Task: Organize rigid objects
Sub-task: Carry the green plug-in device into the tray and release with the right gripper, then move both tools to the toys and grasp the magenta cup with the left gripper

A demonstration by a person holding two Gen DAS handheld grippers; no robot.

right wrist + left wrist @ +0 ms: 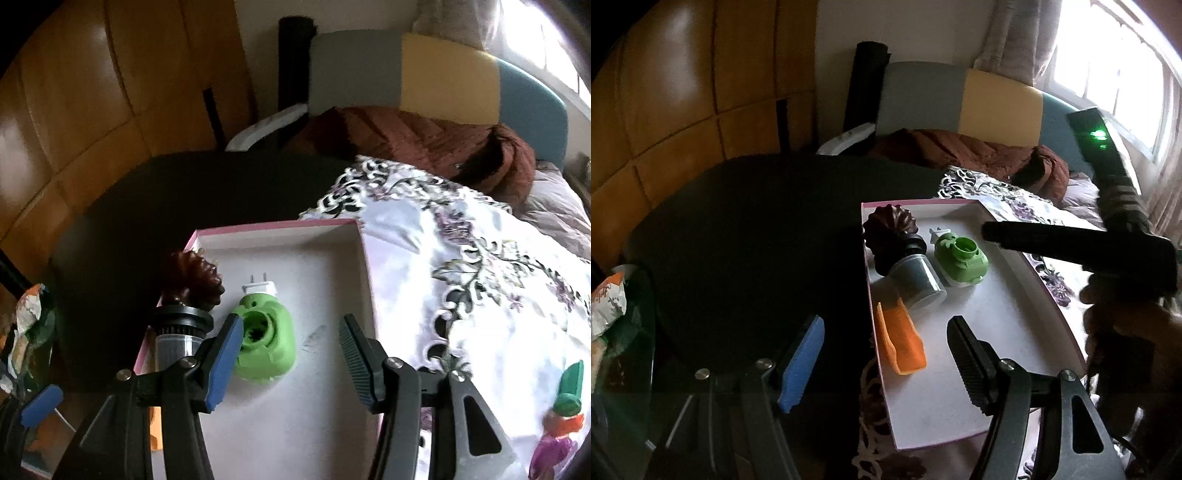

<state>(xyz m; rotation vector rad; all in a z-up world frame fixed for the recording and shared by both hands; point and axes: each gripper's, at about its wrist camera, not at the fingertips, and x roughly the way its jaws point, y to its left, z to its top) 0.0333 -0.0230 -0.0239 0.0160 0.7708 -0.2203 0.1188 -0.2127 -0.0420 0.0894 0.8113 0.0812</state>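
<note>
left gripper (886, 363): jaws apart, nothing held, flat orange plastic piece (900, 343) seen between fingers
right gripper (290, 363): jaws parted, empty; green plastic plug-in device (264, 341) just beyond left finger

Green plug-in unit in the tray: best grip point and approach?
Grip the green plug-in unit across its squat body, coming from above. It lies flat in the tray with its socket up; white prongs at the far end and the grey cylinder alongside likely rule out other approaches.
</note>
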